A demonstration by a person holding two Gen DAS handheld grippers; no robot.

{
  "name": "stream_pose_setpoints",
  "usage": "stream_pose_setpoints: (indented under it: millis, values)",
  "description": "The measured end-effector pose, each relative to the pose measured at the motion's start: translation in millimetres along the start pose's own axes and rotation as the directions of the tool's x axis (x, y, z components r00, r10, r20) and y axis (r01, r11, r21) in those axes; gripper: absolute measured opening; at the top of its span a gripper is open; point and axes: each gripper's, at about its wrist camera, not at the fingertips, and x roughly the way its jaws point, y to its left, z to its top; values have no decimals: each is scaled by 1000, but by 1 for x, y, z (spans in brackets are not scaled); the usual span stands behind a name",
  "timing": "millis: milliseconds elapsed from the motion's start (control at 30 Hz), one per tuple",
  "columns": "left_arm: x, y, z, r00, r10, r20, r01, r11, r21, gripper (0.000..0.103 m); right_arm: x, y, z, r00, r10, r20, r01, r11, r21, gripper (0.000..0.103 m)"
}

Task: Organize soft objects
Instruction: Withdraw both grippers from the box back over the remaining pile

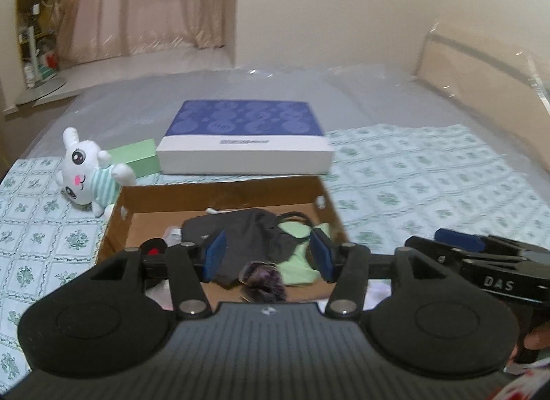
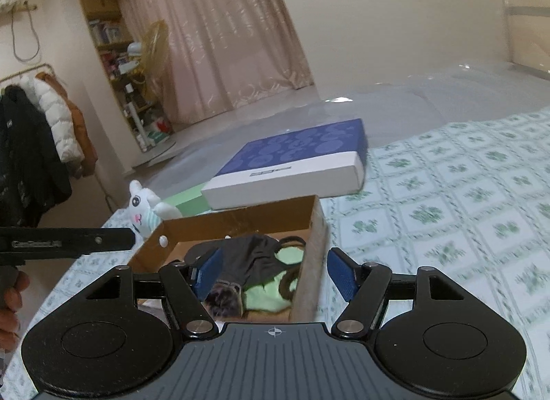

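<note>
An open cardboard box (image 1: 213, 198) (image 2: 237, 219) lies on the bed. It holds a dark grey cloth (image 1: 251, 235) (image 2: 251, 255), a light green cloth (image 1: 297, 271) (image 2: 271, 296) and a purple fuzzy item (image 1: 263, 274) (image 2: 223, 298). A white plush bunny (image 1: 91, 171) (image 2: 144, 209) lies left of the box. My left gripper (image 1: 268, 253) is open and empty above the box. My right gripper (image 2: 273, 272) is open and empty over the box's right wall. The right gripper also shows in the left wrist view (image 1: 477, 255), and the left gripper in the right wrist view (image 2: 65, 243).
A blue and white flat box (image 1: 245, 135) (image 2: 292, 162) lies behind the cardboard box, with a small green box (image 1: 135, 155) (image 2: 185, 202) next to it. A floral sheet (image 1: 429, 173) (image 2: 447, 200) covers the bed. Coats (image 2: 37, 145) hang at the left.
</note>
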Motion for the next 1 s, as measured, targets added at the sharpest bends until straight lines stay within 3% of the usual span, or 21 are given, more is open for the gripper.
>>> stream_pose_setpoints:
  millis: [167,367,733,1000]
  values:
    - [-51,-4,-18,998,-61,20,61,998,6,56,-43,9,-11,1000,-25,0,25,999,31,69]
    - [-102,3,-48,996,-82,20,82,997,-8,56,-101,22,-28,1000,-8,23,6,996,88,69]
    - [-178,28,-109,1000,6,21,-5,999,-49,56,-170,64,-59,998,7,55,-13,993,113,69]
    - [-220,53,-149,996,88,10,-86,992,-92,56,-184,98,-93,1000,14,-7,-14,997,75,69]
